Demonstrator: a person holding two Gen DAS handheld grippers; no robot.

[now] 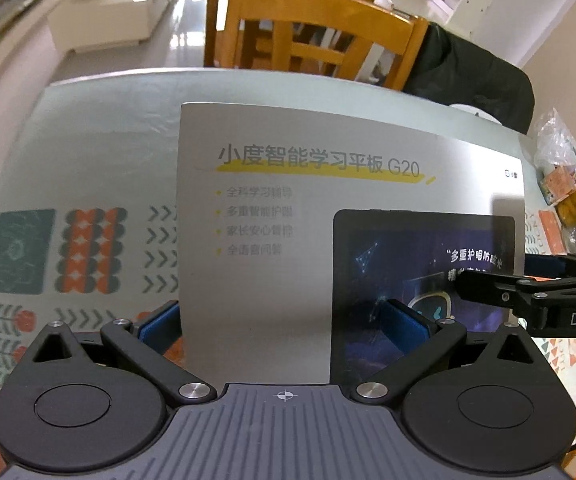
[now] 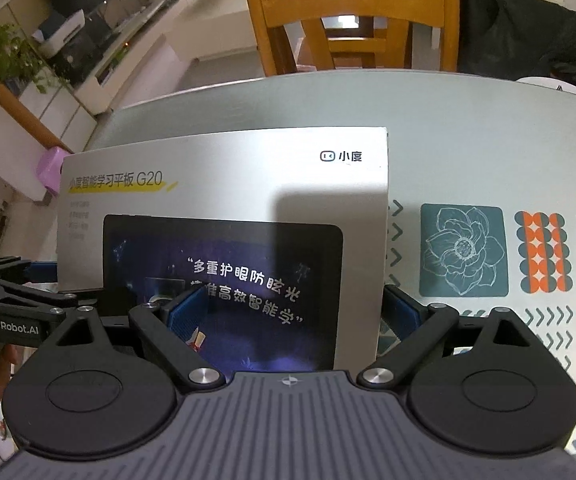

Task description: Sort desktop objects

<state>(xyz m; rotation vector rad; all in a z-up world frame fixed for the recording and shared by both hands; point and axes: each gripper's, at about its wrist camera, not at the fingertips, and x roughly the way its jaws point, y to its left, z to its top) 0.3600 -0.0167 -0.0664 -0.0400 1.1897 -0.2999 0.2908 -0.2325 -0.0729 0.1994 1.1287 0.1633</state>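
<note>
Left gripper (image 1: pixel 284 320) and right gripper (image 2: pixel 294 308) spread wide

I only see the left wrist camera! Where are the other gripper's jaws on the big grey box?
Observer: The right gripper has its jaws wide open across the box's right edge: one pad is over the printed tablet picture and one is past the edge.
Operator: What's next to the box on that side?
Observer: A teal square with a white flower drawn on it, printed on the tablecloth.
Operator: Is anything off the table?
Observer: A purple thing sits beyond the table's far left edge. I can't tell what it is.
</note>
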